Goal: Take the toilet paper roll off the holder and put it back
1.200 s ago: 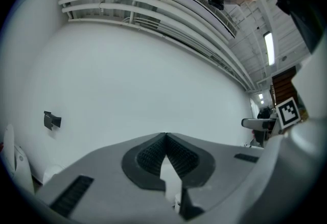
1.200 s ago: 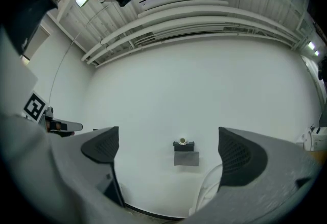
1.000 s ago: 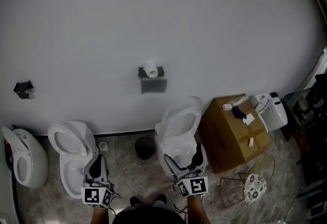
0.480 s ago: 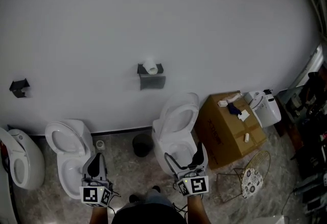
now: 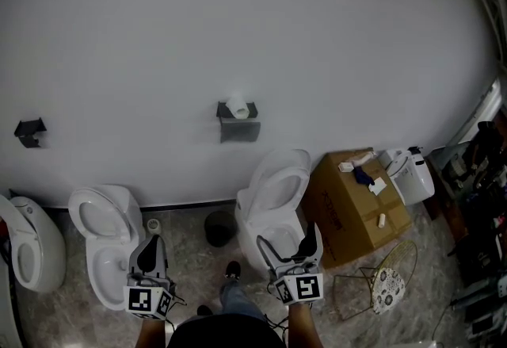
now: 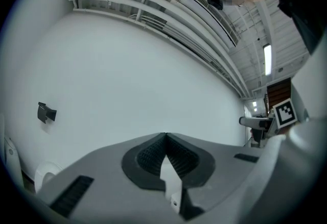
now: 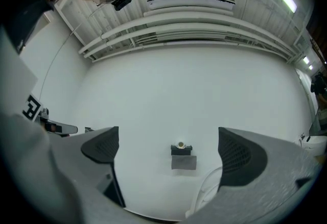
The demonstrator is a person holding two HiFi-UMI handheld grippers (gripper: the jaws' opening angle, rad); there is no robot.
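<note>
TP roll (image 5: 235,108) sits atop its holder (image 5: 238,128), fixed mid-wall (image 5: 261,21), far from the wall's edges & above the toilet (image 5: 276,194); it looks untouched, so take-off not yet begun. R gripper (image 5: 290,247) has jaws spread wide w/ nothing between, pointed so the roll sits in the gap, prob. lined up for the reach, though well apart from it. L gripper (image 5: 150,253) is pinched closed on nothing & held low, likely idle.

No legible text; cardboard box (image 5: 348,212) print unreadable.
</note>
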